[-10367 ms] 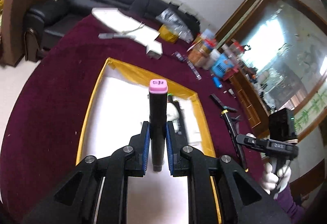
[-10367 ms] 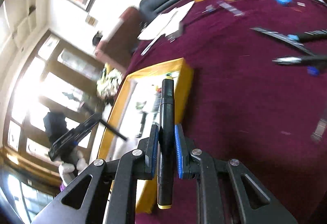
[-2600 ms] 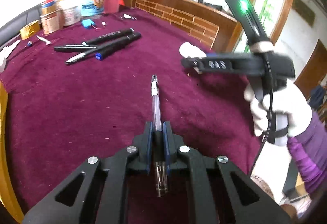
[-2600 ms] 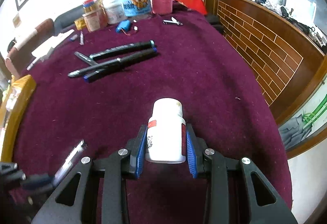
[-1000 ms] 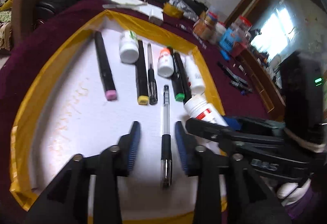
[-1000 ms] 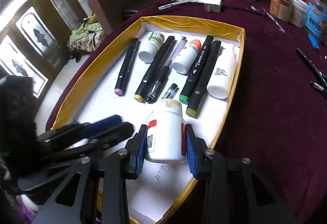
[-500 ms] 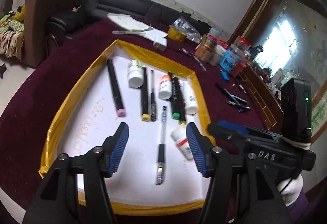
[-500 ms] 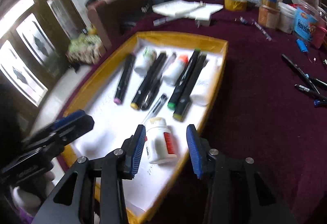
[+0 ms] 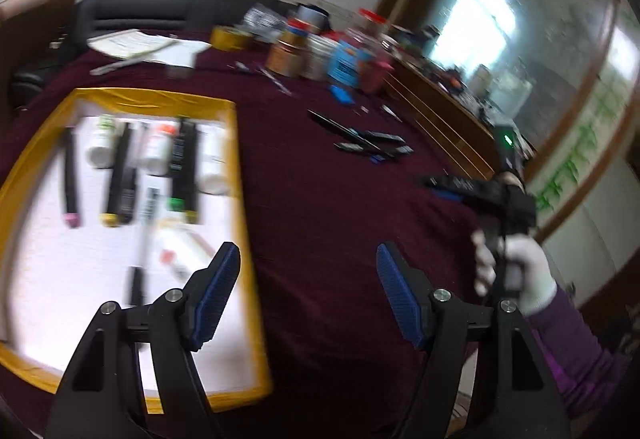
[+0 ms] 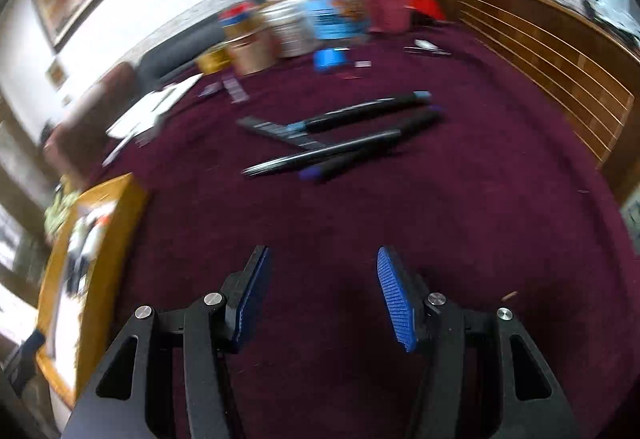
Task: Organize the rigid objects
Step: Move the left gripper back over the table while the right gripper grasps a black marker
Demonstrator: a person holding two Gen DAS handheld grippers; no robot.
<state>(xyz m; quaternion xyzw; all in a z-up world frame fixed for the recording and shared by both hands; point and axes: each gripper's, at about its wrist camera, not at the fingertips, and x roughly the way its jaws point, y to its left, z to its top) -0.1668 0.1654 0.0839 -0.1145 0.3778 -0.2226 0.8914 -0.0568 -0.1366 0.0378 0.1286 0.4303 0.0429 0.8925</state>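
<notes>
Both empty: left gripper [image 9: 308, 291] and right gripper [image 10: 320, 297] jaws spread wide over the maroon cloth [image 10: 460, 207]. Loose pens [image 10: 340, 135] lie ahead mid-table, well apart from the yellow tray [image 9: 242, 175]; single out one pen, pinch mid-barrel.

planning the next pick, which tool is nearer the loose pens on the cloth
Right. The right tool faces the pens just ahead; the left tool hangs by the tray, pens far off.

Black claw [image 9: 308, 295], blue ribbed pads [image 9: 394, 293], silver screws.
</notes>
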